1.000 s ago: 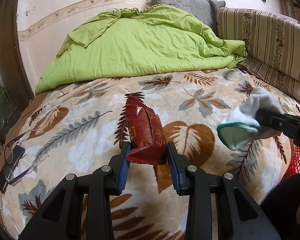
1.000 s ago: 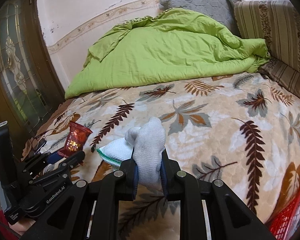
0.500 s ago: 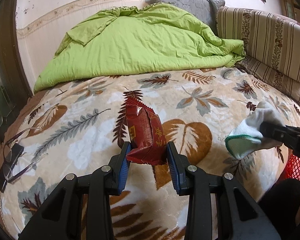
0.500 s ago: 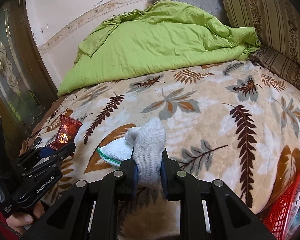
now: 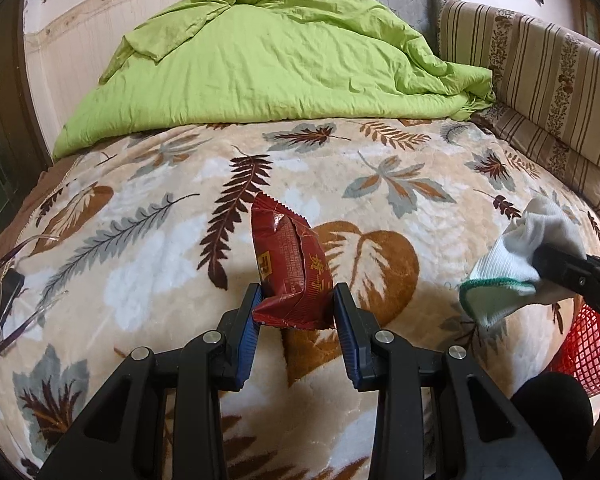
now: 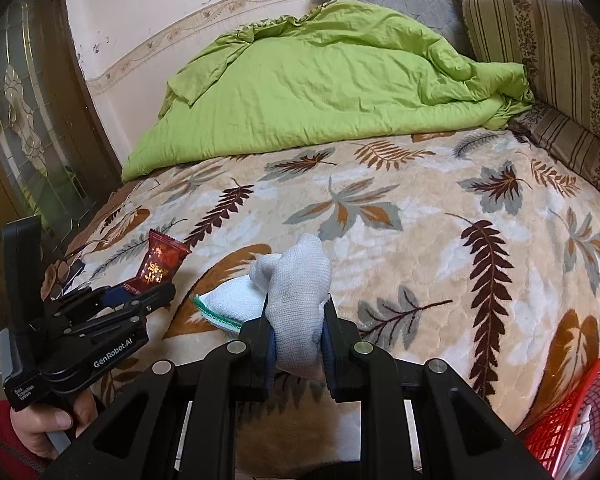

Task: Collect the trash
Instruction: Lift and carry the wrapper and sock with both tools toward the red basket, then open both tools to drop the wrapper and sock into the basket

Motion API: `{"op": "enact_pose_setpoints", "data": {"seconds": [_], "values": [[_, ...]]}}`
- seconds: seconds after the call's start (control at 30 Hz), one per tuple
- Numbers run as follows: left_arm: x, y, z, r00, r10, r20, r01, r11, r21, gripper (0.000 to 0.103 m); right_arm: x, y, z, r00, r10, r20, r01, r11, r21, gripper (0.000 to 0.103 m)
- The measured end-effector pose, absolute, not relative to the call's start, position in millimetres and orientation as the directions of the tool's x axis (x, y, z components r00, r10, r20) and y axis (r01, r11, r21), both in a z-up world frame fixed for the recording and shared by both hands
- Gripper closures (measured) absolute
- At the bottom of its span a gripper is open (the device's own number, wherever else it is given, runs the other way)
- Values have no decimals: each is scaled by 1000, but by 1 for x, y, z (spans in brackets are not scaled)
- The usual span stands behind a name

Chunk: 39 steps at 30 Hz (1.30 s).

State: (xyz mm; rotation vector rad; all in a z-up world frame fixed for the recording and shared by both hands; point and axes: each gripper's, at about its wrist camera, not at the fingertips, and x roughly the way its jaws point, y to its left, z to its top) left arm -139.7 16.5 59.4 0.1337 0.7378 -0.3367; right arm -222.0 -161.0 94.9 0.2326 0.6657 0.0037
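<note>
**A:** Left wrist cam first. What was the left gripper [image 5: 294,312] doing?

**B:** Its blue pads were clamped on a red wrapper [image 5: 290,270], crinkly foil with a zigzag top edge and gold print. It stood nearly upright, held above the blanket [image 5: 148,248], which was plush and beige with a leaf print. A rumpled green quilt [image 5: 268,68] was heaped at the back, with striped cushions [image 5: 540,84] on the right and glasses [image 5: 0,312] lying at the left edge.

**A:** And the right gripper?

**B:** It poked in from the right, pinching a white knit sock [image 5: 516,264] with a green cuff. A bit of red mesh basket [image 5: 588,348] showed under it.

**A:** Right wrist cam?

**B:** The right gripper [image 6: 298,330] was squeezed onto the sock [image 6: 296,292], toe bunched up, cuff flopping out to the left. The left gripper [image 6: 140,294] sat off to the left in a hand [image 6: 48,424], with the wrapper [image 6: 160,266] sticking up from it. The basket [image 6: 580,412] was at the bottom right, beside the bed.

**A:** Anything changed from a second before?

**B:** Grips were the same. Both cams had backed off a little, so more of the basket had come into view and the sock sat further right in the left cam.
</note>
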Motion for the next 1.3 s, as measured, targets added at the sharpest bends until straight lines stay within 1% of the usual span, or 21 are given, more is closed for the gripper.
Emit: {"op": "enact_pose_setpoints", "data": {"seconds": [0.23, 0.6, 1.0, 1.2, 1.3], "values": [[-137, 3, 62, 682, -266, -681, 378, 926, 17, 69, -224, -178, 93, 782, 77, -619, 104, 963, 251, 83], [-157, -38, 78, 661, -347, -665, 490, 871, 33, 69, -261, -225, 103, 782, 7, -623, 218, 934, 284, 82], [-193, -105, 98, 611, -445, -654, 631, 773, 64, 68, -342, -307, 104, 745, -183, -642, 439, 858, 265, 82], [-230, -170, 113, 512, -562, -650, 771, 634, 59, 69, -397, -348, 111, 713, -297, -635, 559, 787, 260, 82], [-257, -209, 120, 414, -634, -654, 853, 520, 37, 69, -424, -365, 114, 690, -352, -633, 612, 751, 249, 81]]}}
